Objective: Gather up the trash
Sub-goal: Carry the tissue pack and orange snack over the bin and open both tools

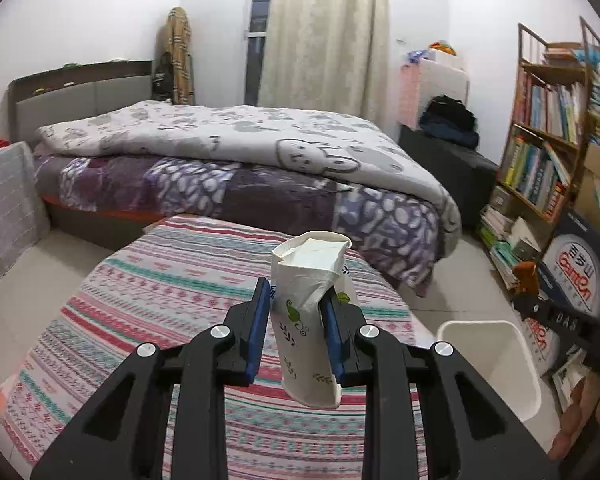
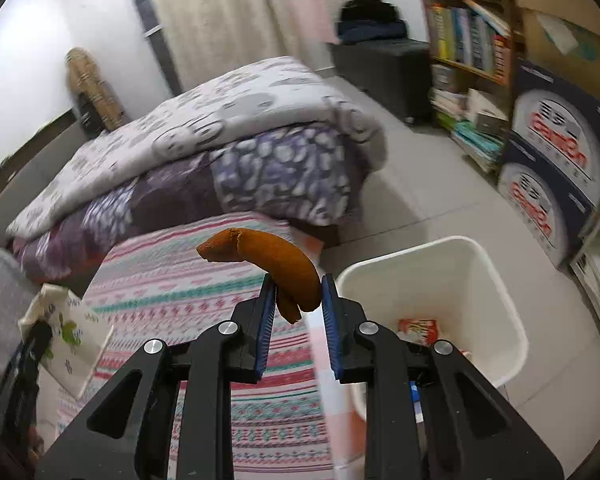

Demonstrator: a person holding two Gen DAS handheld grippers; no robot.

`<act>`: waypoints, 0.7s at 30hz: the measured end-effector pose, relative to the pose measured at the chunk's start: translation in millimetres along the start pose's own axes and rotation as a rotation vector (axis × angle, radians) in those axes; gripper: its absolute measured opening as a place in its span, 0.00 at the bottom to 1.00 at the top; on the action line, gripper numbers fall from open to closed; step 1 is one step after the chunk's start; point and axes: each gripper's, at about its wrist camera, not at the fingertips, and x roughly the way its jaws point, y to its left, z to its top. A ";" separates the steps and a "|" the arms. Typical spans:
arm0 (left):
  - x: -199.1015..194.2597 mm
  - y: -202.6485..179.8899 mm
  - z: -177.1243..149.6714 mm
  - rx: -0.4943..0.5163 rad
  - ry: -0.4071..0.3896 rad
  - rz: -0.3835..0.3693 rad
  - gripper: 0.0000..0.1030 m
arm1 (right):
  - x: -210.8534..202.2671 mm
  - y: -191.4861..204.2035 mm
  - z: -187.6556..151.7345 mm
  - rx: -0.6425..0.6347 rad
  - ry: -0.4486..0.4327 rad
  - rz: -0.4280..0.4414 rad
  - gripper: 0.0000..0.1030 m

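My left gripper [image 1: 298, 312] is shut on a crumpled white paper cup [image 1: 306, 320] with green leaf print, held above the striped cloth [image 1: 160, 300]. My right gripper [image 2: 298, 300] is shut on a brown banana peel [image 2: 276, 264], held near the left rim of the white trash bin [image 2: 496, 280]. The bin holds a red wrapper [image 2: 418, 330]. In the left wrist view the bin [image 1: 528, 380] stands at the lower right, with the right gripper [image 1: 540, 300] and peel above it. In the right wrist view the left gripper and cup [image 2: 64, 320] appear at the far left.
A bed [image 1: 240, 160] with a grey quilt lies behind the striped surface. A bookshelf [image 1: 548, 128] and stacked cartons [image 2: 552, 172] line the right wall. A black ottoman [image 2: 384, 68] stands by the curtain. Tiled floor [image 2: 420, 188] surrounds the bin.
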 end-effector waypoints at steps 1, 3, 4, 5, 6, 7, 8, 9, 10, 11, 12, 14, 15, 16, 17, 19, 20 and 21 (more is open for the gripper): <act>1.3 -6.9 -0.2 0.007 0.002 -0.009 0.25 | -0.3 -5.1 2.4 0.015 0.000 -0.007 0.22; 4.0 -19.4 -0.8 0.018 0.008 -0.027 0.25 | -1.7 -19.4 7.6 0.051 0.003 -0.030 0.22; 5.5 -26.7 -1.0 0.025 0.011 -0.037 0.25 | -1.6 -29.8 11.3 0.077 0.005 -0.049 0.22; 7.0 -31.6 -0.9 0.029 0.014 -0.044 0.25 | -0.9 -38.1 13.9 0.099 0.006 -0.063 0.22; 8.4 -38.7 -0.7 0.035 0.018 -0.054 0.25 | -0.6 -46.5 16.7 0.122 0.007 -0.078 0.22; 10.2 -45.5 0.1 0.040 0.022 -0.063 0.25 | -0.2 -52.8 18.9 0.139 0.008 -0.090 0.23; 10.8 -51.5 0.2 0.045 0.024 -0.072 0.25 | -0.3 -61.1 21.6 0.160 0.011 -0.103 0.24; 12.4 -59.4 1.1 0.052 0.027 -0.082 0.25 | -0.4 -68.2 23.8 0.178 0.013 -0.115 0.25; 13.7 -67.6 2.3 0.058 0.029 -0.095 0.25 | -0.3 -77.1 27.1 0.190 0.022 -0.136 0.27; 14.5 -72.8 3.3 0.061 0.031 -0.105 0.25 | -0.9 -82.4 28.9 0.199 0.021 -0.148 0.29; 15.9 -83.0 5.0 0.067 0.036 -0.124 0.25 | -2.8 -87.2 29.9 0.212 0.014 -0.158 0.38; 16.6 -95.5 6.3 0.075 0.039 -0.143 0.25 | -9.9 -100.3 33.5 0.242 -0.014 -0.193 0.53; 17.3 -106.5 7.7 0.084 0.042 -0.160 0.25 | -13.4 -105.0 34.4 0.253 -0.027 -0.203 0.60; 17.9 -113.2 8.4 0.089 0.043 -0.169 0.25 | -17.9 -111.9 36.1 0.270 -0.044 -0.214 0.61; 18.1 -120.2 9.0 0.095 0.045 -0.180 0.25 | -20.5 -116.2 36.8 0.280 -0.053 -0.216 0.63; 19.7 -137.6 9.9 0.111 0.050 -0.204 0.25 | -26.4 -128.0 38.1 0.313 -0.072 -0.224 0.77; 20.2 -144.8 9.8 0.117 0.053 -0.214 0.25 | -29.5 -134.8 38.8 0.332 -0.080 -0.232 0.77; 21.1 -153.4 9.9 0.124 0.057 -0.226 0.25 | -32.3 -142.2 39.4 0.350 -0.085 -0.240 0.77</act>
